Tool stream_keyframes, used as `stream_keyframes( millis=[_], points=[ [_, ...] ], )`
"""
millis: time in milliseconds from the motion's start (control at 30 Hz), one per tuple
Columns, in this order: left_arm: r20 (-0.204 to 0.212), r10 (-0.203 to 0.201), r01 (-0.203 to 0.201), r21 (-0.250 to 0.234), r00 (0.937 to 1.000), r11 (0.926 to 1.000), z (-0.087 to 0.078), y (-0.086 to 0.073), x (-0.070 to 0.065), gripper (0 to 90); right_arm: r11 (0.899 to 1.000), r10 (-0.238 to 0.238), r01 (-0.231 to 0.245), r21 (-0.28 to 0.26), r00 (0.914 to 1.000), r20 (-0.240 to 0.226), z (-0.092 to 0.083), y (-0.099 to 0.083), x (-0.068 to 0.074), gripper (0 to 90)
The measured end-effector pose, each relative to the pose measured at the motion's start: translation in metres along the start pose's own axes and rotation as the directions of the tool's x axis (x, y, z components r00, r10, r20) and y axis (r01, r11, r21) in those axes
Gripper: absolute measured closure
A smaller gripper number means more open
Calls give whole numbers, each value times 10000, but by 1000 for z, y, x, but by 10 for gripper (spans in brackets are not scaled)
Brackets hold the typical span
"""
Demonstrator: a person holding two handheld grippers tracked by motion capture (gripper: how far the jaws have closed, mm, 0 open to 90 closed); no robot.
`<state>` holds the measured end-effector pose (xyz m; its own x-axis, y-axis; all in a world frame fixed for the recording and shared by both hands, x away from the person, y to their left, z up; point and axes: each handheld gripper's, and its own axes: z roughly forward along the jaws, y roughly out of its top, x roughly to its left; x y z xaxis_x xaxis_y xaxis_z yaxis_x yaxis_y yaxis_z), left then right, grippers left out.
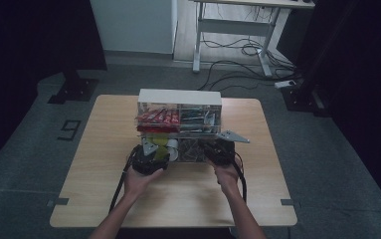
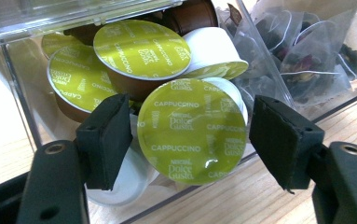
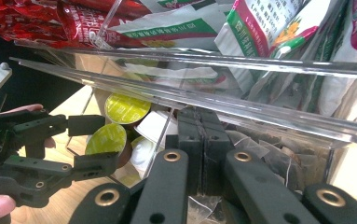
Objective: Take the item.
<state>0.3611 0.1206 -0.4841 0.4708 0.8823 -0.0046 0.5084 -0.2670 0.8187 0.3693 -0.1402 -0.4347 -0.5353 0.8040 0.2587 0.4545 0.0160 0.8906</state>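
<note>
1. Clear acrylic organizer standing mid-table, nearer the far edge, with its lower drawer drawn out toward the near edge.
2. Green-lidded cappuccino capsule lying tilted at the front of the drawer's left compartment, atop other capsules.
3. Left gripper parted around that capsule, one pad either side; left pad perhaps just grazing the rim, hard to tell from this angle, right pad clearly apart.
4. Right gripper pressed fully closed at the drawer's right half, against the clear front; nothing visibly held.
5. Mesh tea bags filling the right compartment; red packets and green-printed sachets stored above.
</note>
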Motion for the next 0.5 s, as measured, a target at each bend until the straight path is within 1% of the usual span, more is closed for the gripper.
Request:
stream_keyframes(
  millis=[33, 67, 100, 200, 500],
  points=[
    [71, -69, 69, -8, 10000, 10000, -1, 0, 0, 304, 10000, 3, -3, -6, 10000, -2, 0, 0, 0, 889],
    [53, -92, 93, -66, 9999, 9999, -2, -1, -2, 304, 10000, -3, 3, -5, 10000, -2, 0, 0, 0, 889],
    [-17, -25, 25, -86, 10000, 10000, -3, -1, -2, 303, 10000, -4, 4, -8, 10000, 0, 0, 0, 0, 889],
    [-31, 37, -37, -37, 10000, 10000, -3, -2, -3, 305, 10000, 8, -8, -19, 10000, 6, 0, 0, 0, 889],
    [-130, 118, -118, -2, 9998, 9999, 2, -1, -4, 318, 10000, 18, -18, -32, 10000, 9, 0, -1, 0, 888]
  ],
)
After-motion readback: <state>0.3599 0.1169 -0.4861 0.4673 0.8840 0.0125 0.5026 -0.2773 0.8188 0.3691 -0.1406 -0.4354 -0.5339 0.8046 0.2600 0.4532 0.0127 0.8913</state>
